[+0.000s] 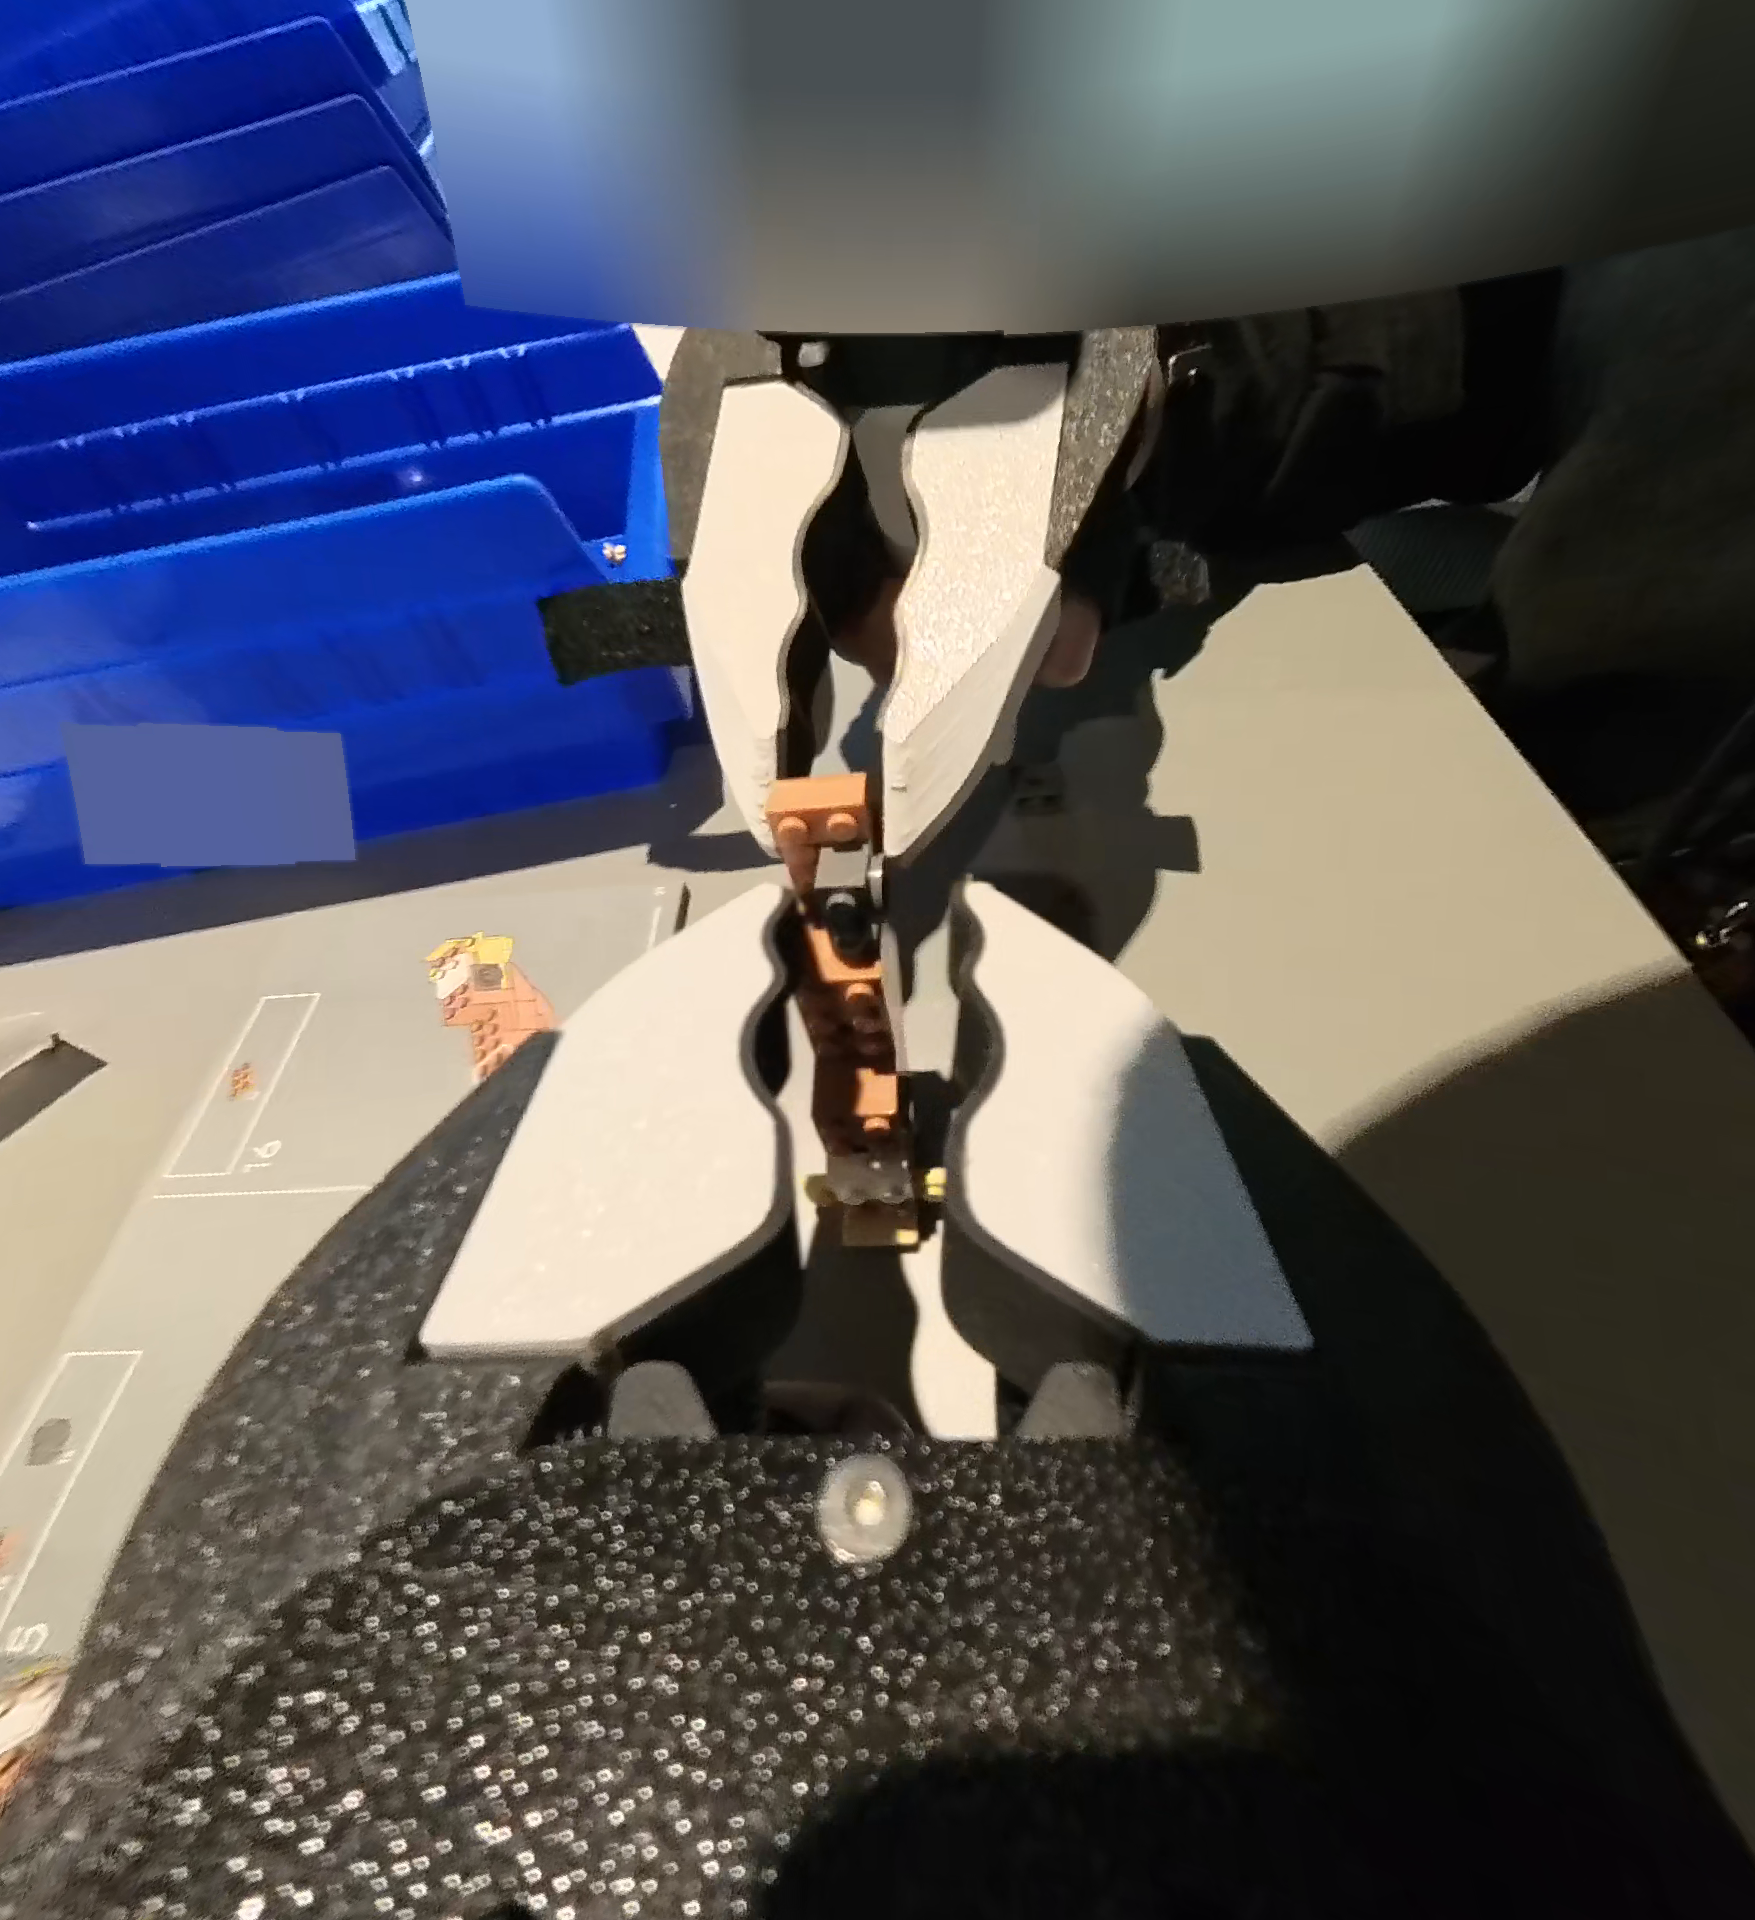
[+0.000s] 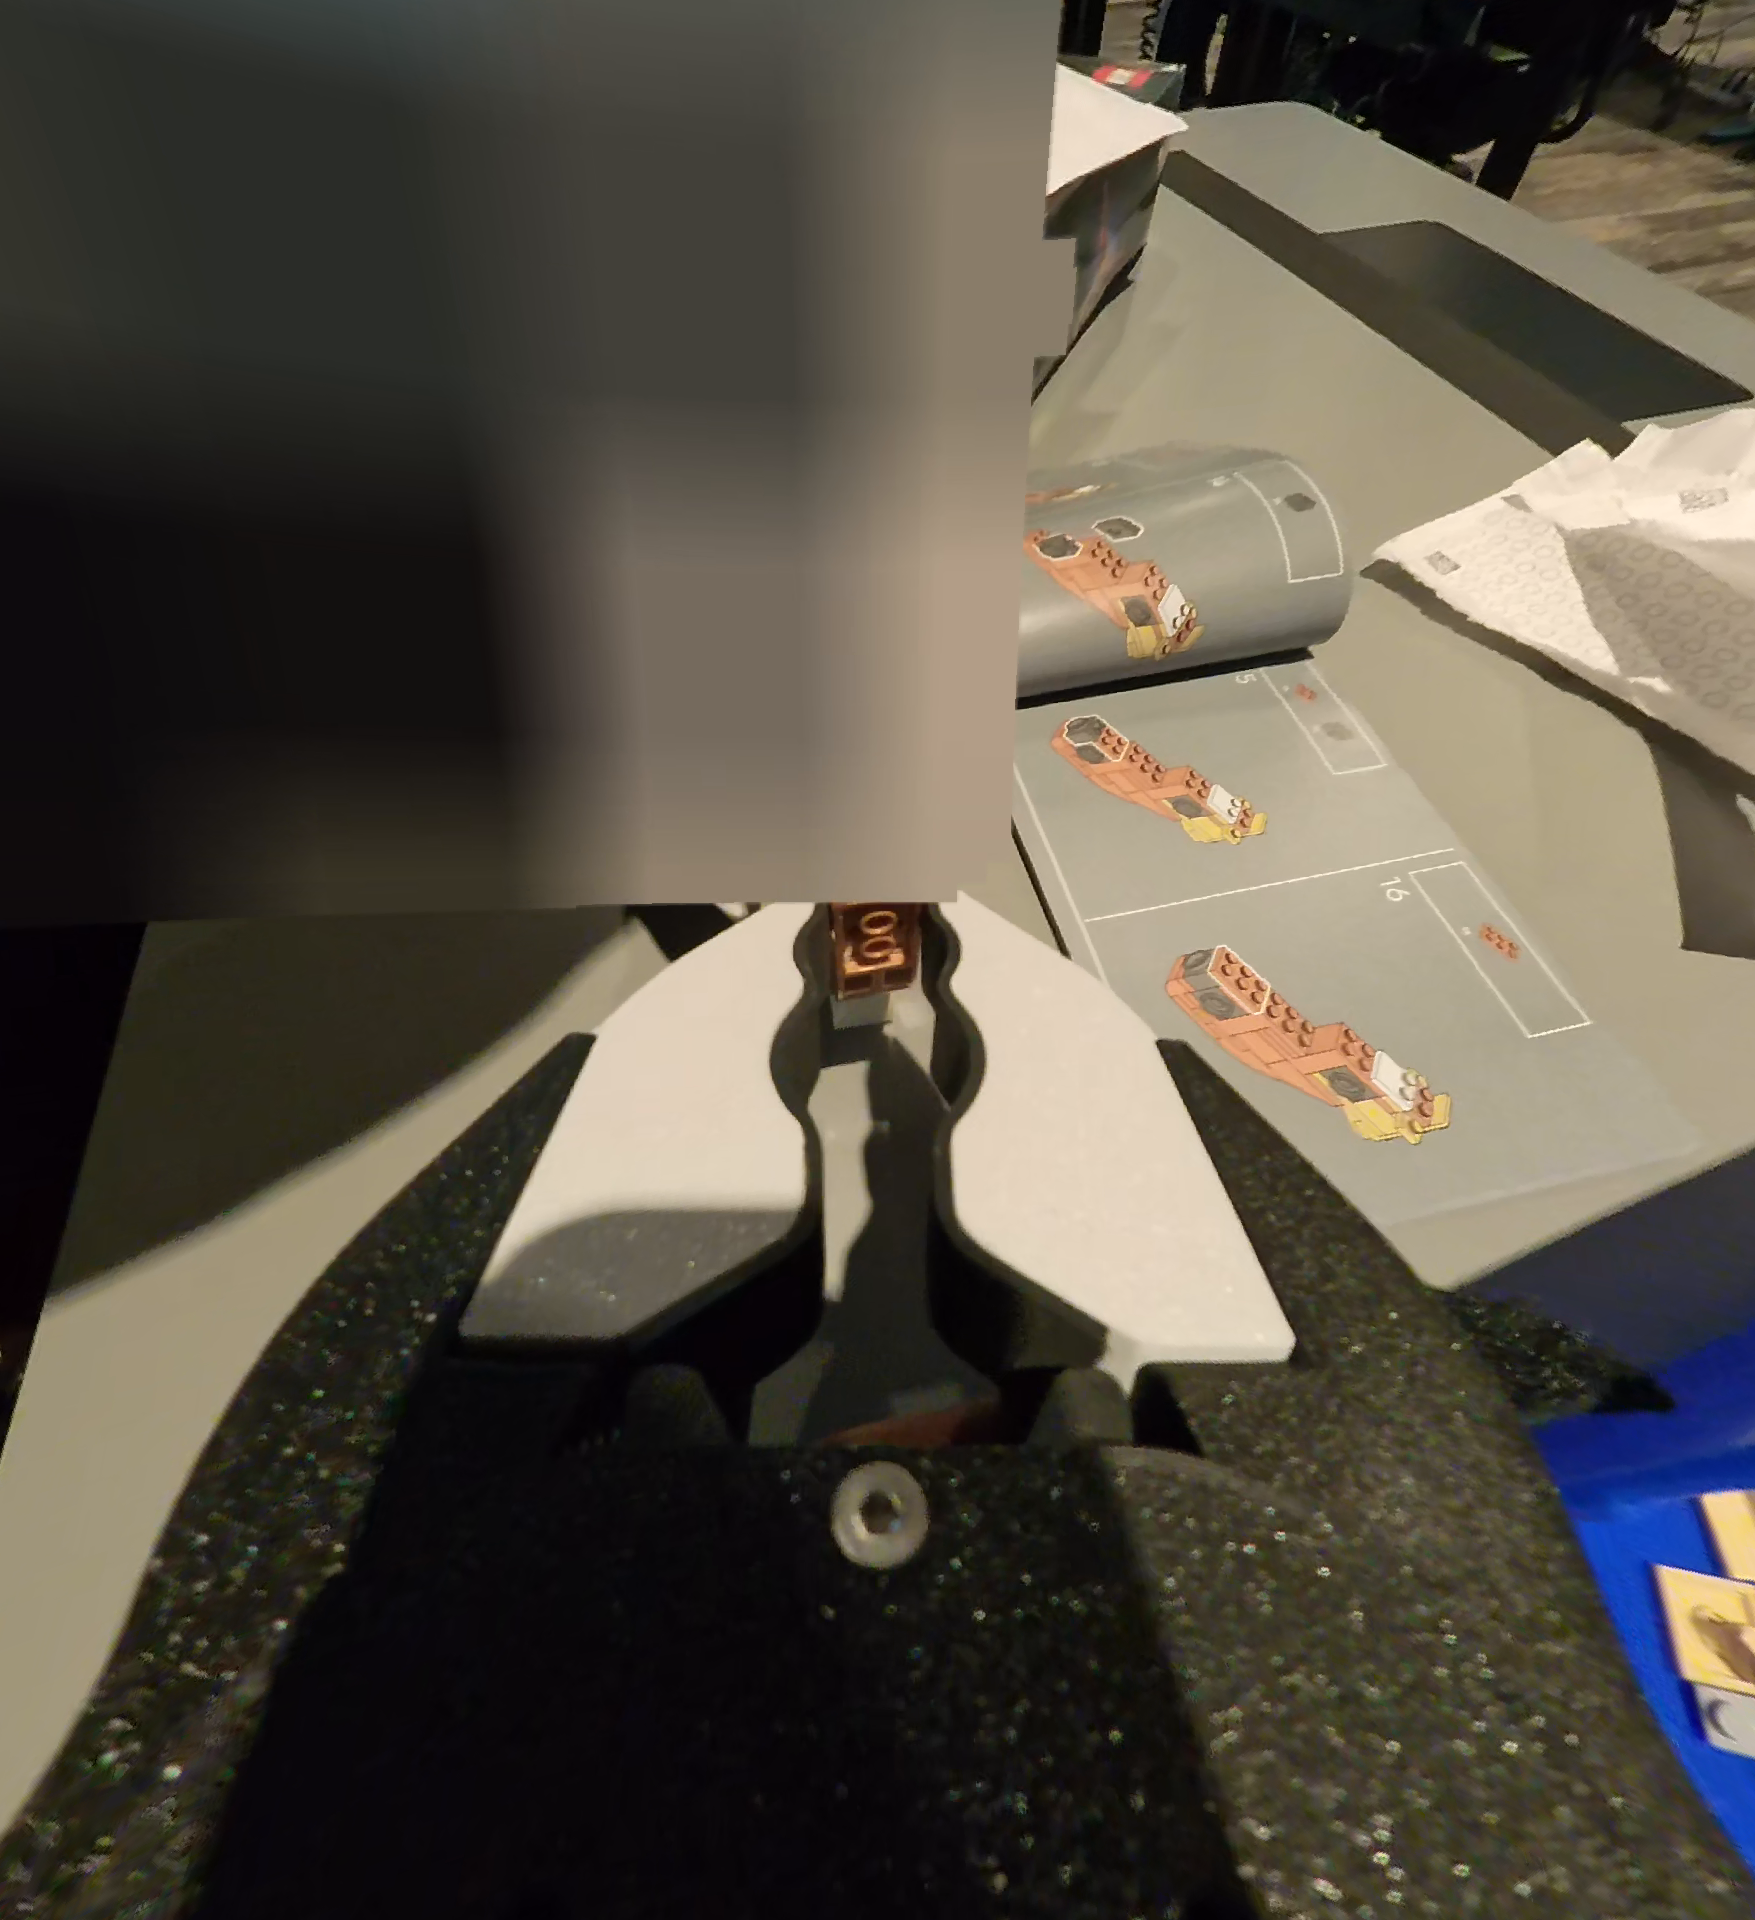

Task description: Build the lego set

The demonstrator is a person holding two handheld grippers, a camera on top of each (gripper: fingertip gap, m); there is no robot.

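My left gripper is shut on a long brown lego assembly that lies lengthwise between its fingers, with yellow and clear pieces at the near end. My right gripper comes in from the far side, tip to tip with the left. It is shut on a small brown two-stud plate, held against the far end of the assembly. In the right wrist view the right gripper pinches the same plate, seen from its underside, with a grey piece just below. What lies beyond is hidden by a blurred patch.
Stacked blue bins stand at the left. An open instruction booklet lies on the grey table, also in the left wrist view. Crumpled white paper bags lie to the right. A blue bin holds tan pieces. Both grippers' tips are close together, under 4 cm apart.
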